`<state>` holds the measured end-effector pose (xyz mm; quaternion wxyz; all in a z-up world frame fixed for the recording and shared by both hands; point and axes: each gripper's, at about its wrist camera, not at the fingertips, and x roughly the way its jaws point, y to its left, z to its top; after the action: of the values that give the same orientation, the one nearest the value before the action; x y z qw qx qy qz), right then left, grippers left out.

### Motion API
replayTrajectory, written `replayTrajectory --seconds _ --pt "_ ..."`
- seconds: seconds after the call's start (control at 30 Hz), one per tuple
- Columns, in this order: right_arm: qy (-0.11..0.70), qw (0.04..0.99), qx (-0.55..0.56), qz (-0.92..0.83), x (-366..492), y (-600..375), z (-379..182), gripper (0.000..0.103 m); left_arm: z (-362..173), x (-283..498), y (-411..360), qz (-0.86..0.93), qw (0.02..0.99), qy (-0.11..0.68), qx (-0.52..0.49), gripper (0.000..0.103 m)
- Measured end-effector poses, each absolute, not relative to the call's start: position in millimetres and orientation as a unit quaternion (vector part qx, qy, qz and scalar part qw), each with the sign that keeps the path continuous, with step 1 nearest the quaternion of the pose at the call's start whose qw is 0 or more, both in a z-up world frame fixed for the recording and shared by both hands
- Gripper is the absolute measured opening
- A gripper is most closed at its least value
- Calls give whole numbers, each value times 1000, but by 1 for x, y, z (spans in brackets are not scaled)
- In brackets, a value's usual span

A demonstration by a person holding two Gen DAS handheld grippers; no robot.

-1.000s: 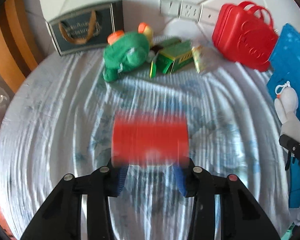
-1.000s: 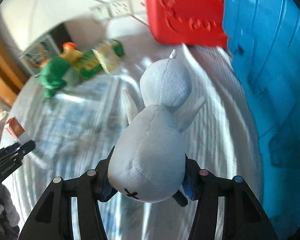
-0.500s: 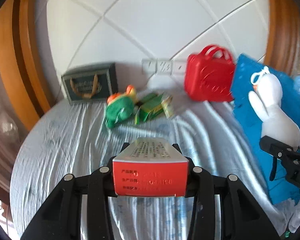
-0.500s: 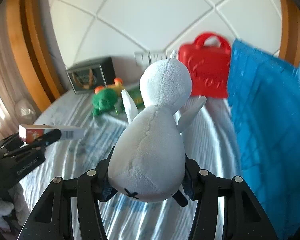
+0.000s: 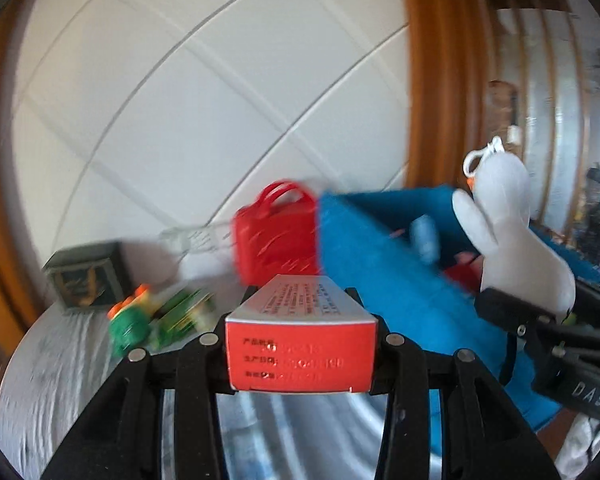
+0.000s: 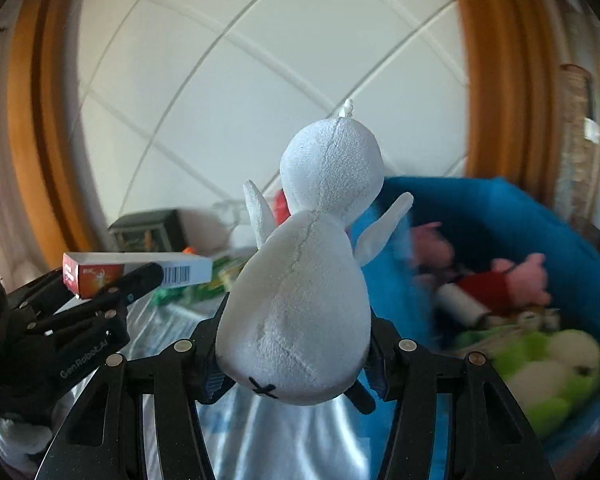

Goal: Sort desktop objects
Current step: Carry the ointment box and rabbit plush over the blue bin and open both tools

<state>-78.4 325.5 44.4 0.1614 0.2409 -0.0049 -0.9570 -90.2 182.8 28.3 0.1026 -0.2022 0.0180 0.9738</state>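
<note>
Both our loads have risen off the striped cloth toward the blue fabric bin.
Our left gripper clamps one red-and-silver cardboard box; our right gripper clamps one white plush duck, beside the bin holding several toys. We judge dropping comes next.

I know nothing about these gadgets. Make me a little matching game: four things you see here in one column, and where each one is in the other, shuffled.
Things:
1. white plush toy
2. red and white box
3. pink pig doll
4. green plush frog

Places:
A. lying on the cloth-covered table
B. held in the left gripper
C. inside the blue bin
D. held in the right gripper

Pairs: 1-D, 2-B, 3-C, 4-A
</note>
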Motion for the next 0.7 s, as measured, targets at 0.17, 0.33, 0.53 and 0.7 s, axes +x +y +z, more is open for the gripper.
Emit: replayTrajectory --seconds 0.17,0.33,0.53,0.7 --pt "-29 103 228 -968 -82 409 54 55 53 -95 262 972 149 30 -182 40" --pt "-40 62 227 -971 -93 481 48 55 55 -94 335 964 180 50 -187 40" --pt "-43 46 242 -968 -108 529 31 55 38 -99 404 949 194 81 -234 40" --pt "-50 41 263 -963 -123 553 14 55 21 -101 430 938 194 101 -271 40"
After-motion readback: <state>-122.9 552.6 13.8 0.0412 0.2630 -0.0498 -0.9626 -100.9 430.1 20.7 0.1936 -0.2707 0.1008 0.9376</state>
